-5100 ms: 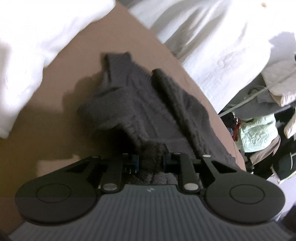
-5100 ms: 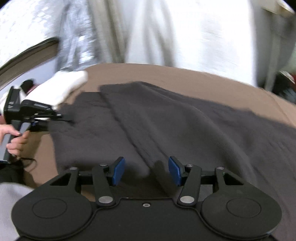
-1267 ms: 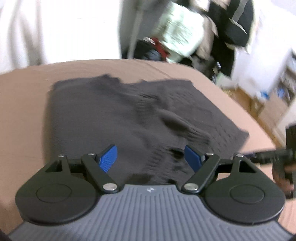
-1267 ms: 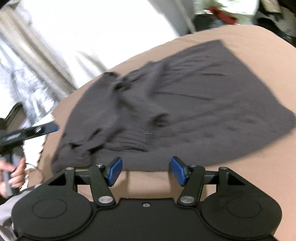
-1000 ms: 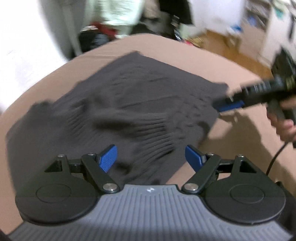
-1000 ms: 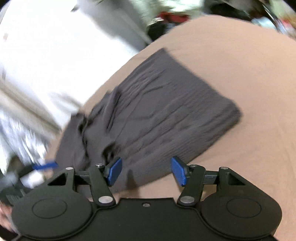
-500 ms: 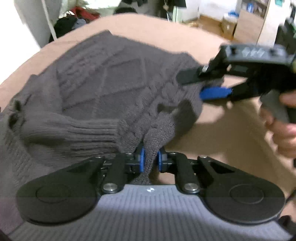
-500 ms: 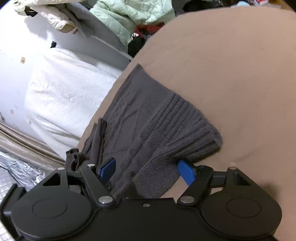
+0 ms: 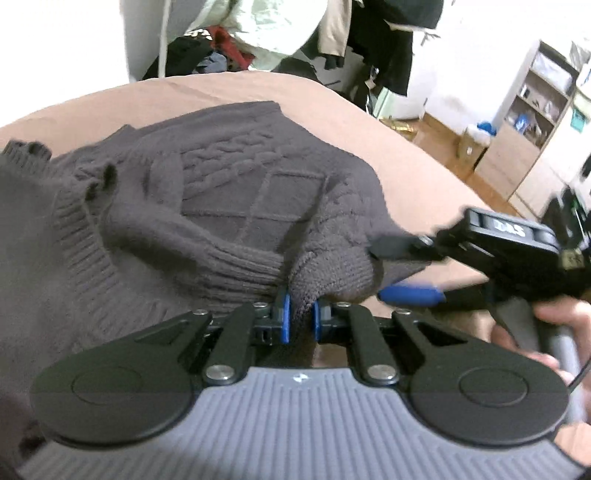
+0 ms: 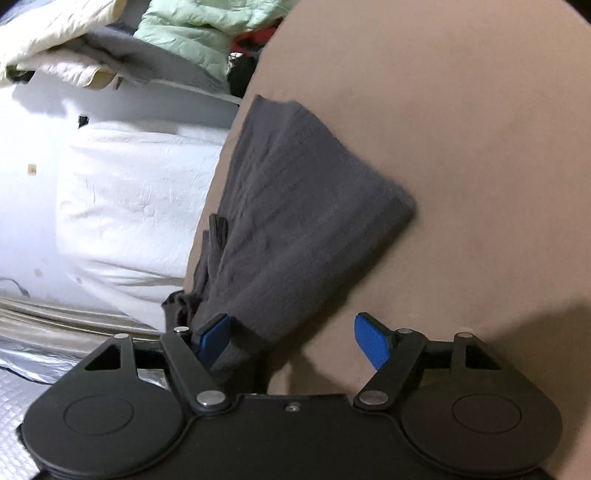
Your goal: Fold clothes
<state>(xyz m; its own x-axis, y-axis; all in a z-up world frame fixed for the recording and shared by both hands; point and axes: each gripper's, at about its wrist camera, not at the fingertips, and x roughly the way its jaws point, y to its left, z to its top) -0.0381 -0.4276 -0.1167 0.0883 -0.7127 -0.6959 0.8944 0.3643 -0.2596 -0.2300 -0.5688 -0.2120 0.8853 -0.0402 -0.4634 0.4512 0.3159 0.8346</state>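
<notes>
A dark grey cable-knit sweater (image 9: 229,192) lies partly folded on the brown bed (image 9: 424,173). My left gripper (image 9: 300,314) is shut on a bunched near edge of the sweater. My right gripper (image 10: 291,338) is open; the sweater's corner (image 10: 288,236) lies between its blue pads, close to the left one. In the left wrist view the right gripper (image 9: 399,269) straddles the sweater's right corner, one finger above the knit and one blue pad (image 9: 410,295) below it.
White bedding (image 10: 122,206) and a pile of light jackets (image 10: 177,33) lie beside the bed. Hanging clothes (image 9: 369,44), shelves (image 9: 535,122) and boxes on a wooden floor stand beyond the bed's far edge. Bare brown sheet (image 10: 461,166) spreads to the right of the sweater.
My left gripper has stayed shut on the sweater's edge and drawn the knit up a little. My right gripper has slid further onto the corner, still open.
</notes>
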